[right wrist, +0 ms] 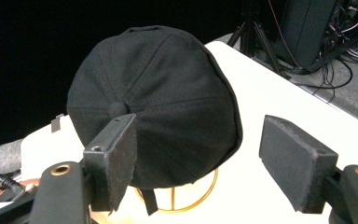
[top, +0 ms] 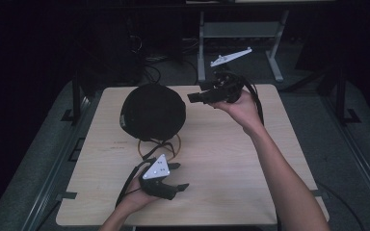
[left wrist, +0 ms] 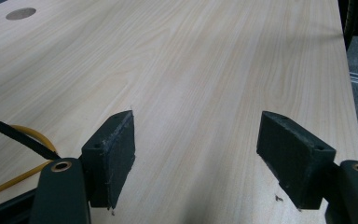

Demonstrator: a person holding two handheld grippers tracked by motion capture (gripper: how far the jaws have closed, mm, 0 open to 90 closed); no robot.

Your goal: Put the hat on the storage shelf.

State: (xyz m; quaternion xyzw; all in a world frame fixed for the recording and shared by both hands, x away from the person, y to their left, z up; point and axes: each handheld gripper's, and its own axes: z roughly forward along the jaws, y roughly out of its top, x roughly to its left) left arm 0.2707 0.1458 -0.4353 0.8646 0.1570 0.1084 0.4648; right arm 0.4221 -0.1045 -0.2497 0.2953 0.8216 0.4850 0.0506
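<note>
The table [top: 231,159] carries a black cap [top: 152,111] perched on a gold wire stand [top: 173,144] toward its far left part. The right claw [top: 196,97] hovers just beside the cap's right side, jaws apart and empty; the left claw [top: 179,177] rests in front of the cap, near the stand, equally wide and empty. This looks like the approach step: next, the right claw probably needs to close on the cap's edge.

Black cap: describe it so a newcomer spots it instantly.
On the light wooden table, look at the far left part. The black cap sits there on a gold wire stand. It is the one round, dark, panelled dome with a top button.
</note>
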